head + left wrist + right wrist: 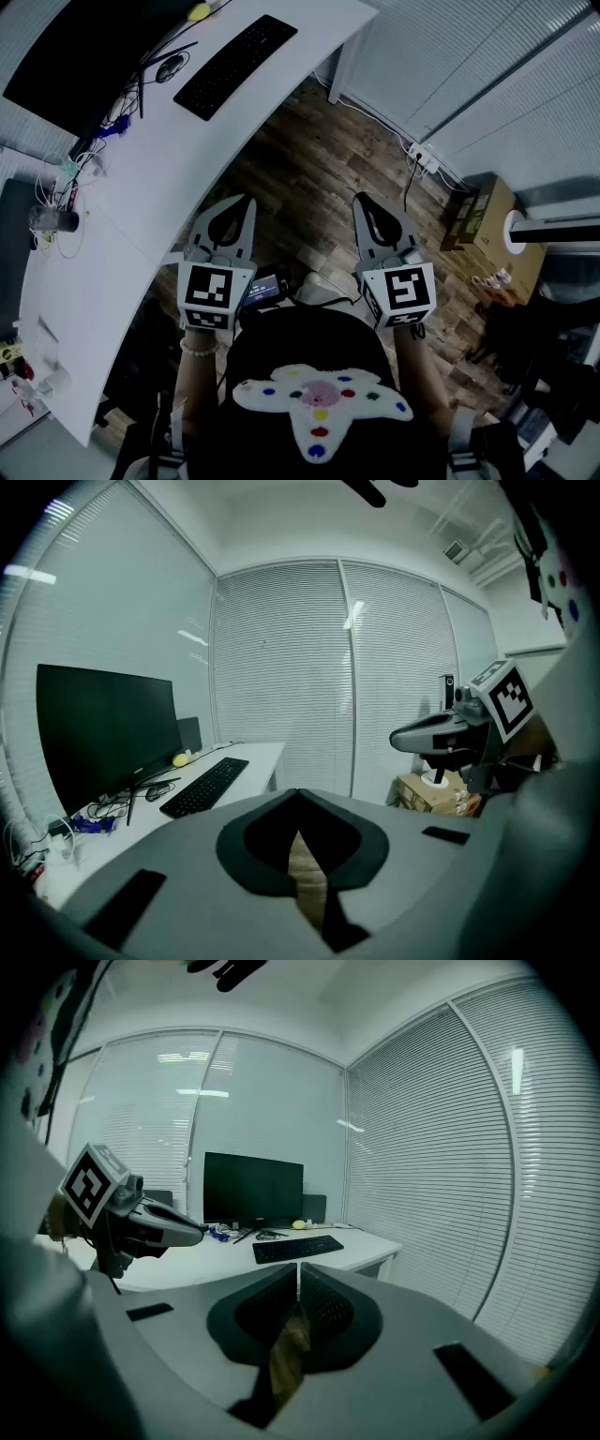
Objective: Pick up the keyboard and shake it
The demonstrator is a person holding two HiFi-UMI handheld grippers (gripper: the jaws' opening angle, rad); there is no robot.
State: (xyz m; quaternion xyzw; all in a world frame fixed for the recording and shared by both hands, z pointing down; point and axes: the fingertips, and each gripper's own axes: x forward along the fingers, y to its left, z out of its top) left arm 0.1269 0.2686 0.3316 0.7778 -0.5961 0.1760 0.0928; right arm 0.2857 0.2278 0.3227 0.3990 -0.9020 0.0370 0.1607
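While the flat black keyboard [236, 64] lies on the curved white desk [141, 187], well apart from both tools, the grey left gripper [244, 202] hangs over the brown wooden floor [309, 169], jaws pressed together on nothing; the grey right gripper [361, 199] beside it is likewise closed and empty.

One black keyboard [236, 66], one monitor [84, 56], one mouse [170, 67], one small yellow object [199, 12], one white counter [141, 187], one cardboard box [487, 220]. Two grippers: one left hand-held gripper [247, 200] and one right hand-held gripper [359, 198].
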